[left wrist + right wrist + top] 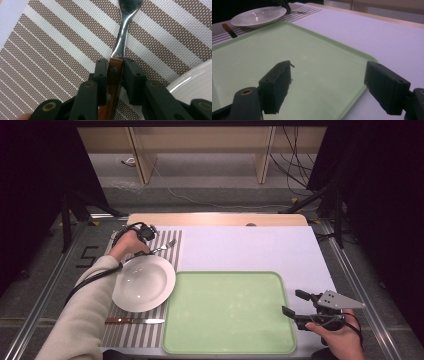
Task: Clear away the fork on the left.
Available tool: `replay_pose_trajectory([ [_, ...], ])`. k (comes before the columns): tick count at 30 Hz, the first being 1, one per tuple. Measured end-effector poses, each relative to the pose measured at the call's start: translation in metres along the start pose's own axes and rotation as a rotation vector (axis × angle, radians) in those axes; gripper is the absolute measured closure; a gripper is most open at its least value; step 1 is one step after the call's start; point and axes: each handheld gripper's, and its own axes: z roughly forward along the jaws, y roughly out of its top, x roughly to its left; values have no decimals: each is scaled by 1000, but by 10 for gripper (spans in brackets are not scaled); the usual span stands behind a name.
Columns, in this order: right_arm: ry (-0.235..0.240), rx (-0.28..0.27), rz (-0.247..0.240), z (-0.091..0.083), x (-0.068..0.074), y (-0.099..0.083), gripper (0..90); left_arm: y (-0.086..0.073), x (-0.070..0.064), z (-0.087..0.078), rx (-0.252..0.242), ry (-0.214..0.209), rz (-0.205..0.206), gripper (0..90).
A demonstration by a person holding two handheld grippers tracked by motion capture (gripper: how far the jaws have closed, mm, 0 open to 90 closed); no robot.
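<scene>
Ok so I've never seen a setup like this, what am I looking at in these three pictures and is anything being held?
A person works at a table with a hand-held two-jaw gripper in each hand. One picture looks down from above; the other two come from cameras riding on the grippers. The left gripper is closed on the wooden handle of a fork over a striped placemat. Beside it sit a white plate, a knife and a green tray. The right gripper is open, holding nothing, at the tray's edge.
</scene>
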Motion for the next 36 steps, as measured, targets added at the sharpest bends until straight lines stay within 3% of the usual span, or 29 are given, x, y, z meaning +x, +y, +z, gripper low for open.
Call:
replay_pose_trajectory([
  [8, 1, 2, -2, 0, 0, 0, 227, 2, -4, 0, 33, 11, 34, 767],
  [16, 0, 2, -1, 0, 0, 0, 227, 4, -6, -1, 62, 28, 31, 771],
  [28, 0, 2, -1, 0, 0, 0, 227, 2, -4, -4, 38, 37, 8, 773],
  [36, -1, 1, -2, 0, 0, 0, 227, 5, -2, -13, 21, 89, 3, 773],
])
